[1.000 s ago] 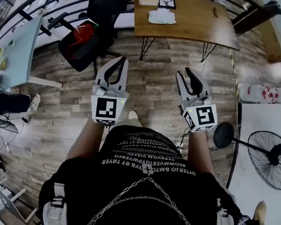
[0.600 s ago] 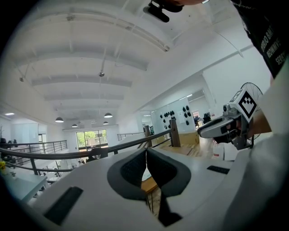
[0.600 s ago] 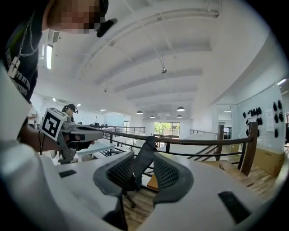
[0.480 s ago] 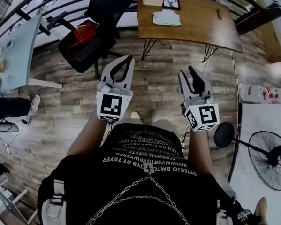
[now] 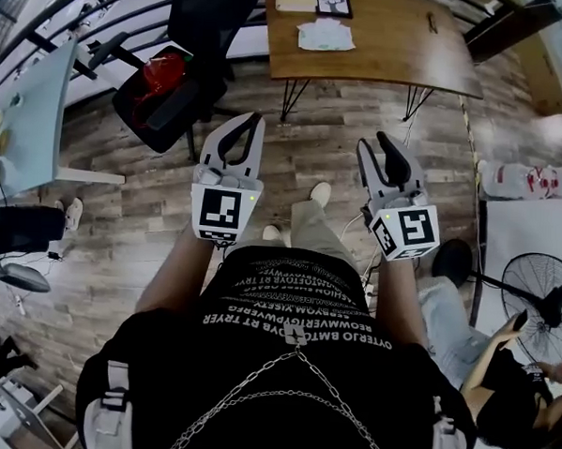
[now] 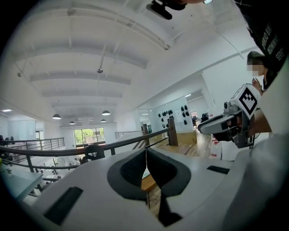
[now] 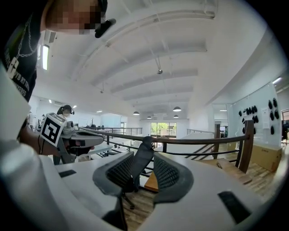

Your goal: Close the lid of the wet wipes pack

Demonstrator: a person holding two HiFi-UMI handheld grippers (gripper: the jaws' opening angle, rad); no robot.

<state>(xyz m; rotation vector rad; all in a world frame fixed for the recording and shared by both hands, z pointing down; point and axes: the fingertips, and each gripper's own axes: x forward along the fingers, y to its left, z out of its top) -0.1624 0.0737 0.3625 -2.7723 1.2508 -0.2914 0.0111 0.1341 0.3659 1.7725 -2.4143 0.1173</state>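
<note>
The wet wipes pack [image 5: 326,33] is lying on the tabletop [image 5: 384,46], well ahead of the 2 claws. The left claw [image 5: 251,123] is sitting closed and empty. The right claw [image 5: 373,142] has just been opening, with nothing between its jaws. Getting squarely over the lid first seems wise.

- Head cam sits on your head and faces steeply down: your torso [image 5: 293,360] fills the bottom, floor [image 5: 312,169] mid-frame, wooden table [image 5: 384,46] far off at the top edge.
- Left gripper [image 5: 253,119] cam looks roughly level along its own touching jaws, which sit very near and fill the lower frame.
- Right gripper [image 5: 375,140] cam does the same. Its jaws have just been opening, nothing between them, so you see through the gap.
- Each gripper cam catches the other gripper at its inner edge.
- Shared: table and black office chair [image 5: 190,69] in the head and right gripper views; railing [image 7: 194,140] in both gripper views.
</note>
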